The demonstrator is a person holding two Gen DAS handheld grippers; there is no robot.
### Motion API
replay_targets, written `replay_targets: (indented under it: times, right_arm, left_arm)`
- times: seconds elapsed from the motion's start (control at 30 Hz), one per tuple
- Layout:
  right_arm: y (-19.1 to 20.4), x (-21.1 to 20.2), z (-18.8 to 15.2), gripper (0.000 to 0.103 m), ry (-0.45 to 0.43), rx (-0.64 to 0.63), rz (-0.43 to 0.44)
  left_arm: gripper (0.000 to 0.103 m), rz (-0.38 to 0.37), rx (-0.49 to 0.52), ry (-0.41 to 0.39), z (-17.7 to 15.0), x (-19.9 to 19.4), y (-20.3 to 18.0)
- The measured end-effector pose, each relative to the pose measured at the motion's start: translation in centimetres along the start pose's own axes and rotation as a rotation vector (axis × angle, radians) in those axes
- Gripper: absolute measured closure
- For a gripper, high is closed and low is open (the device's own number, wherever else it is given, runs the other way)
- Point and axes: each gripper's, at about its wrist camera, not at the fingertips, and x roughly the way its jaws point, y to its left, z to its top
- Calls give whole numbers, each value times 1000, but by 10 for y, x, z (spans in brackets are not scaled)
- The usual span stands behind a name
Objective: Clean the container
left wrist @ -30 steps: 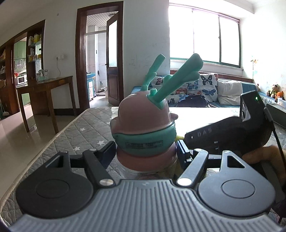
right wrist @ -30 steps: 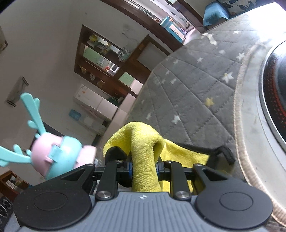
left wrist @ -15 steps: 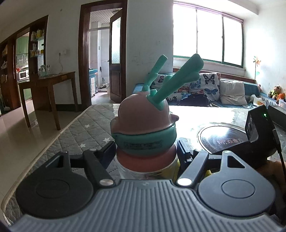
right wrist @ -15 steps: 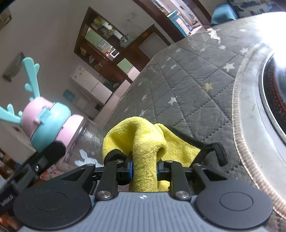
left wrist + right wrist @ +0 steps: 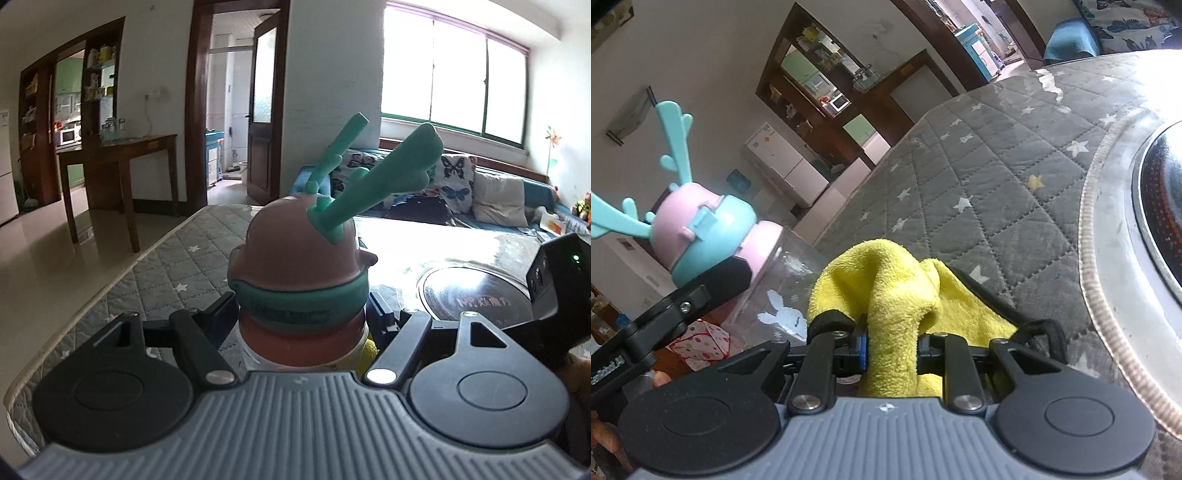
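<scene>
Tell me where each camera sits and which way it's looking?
Left wrist: sits behind the left claw, facing a doorway and window; the claw grips the bottle. The right claw's body shows at right.
Right wrist: sits behind the right claw, rolled sideways, facing across the quilt; the claw pinches a yellow cloth. A fingertip peeks in at lower left.
Shared: the bottle, quilt and cloth.

One bottle is showing, wearing two teal antlers. One yellow cloth and two grippers are sharing the quilted table.
</scene>
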Motion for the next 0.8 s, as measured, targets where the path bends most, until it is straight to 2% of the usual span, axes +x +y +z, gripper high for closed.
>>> replay_targets:
  times: [0.2,0.8]
  right_arm:
    - [5,-8,-1,82,12,-12,26]
    - [18,-14,-10,82,43,-52,68]
  left_arm:
    - [30,21,5,-18,3,-7,4]
    - [28,45,-96,-17,8,-18,12]
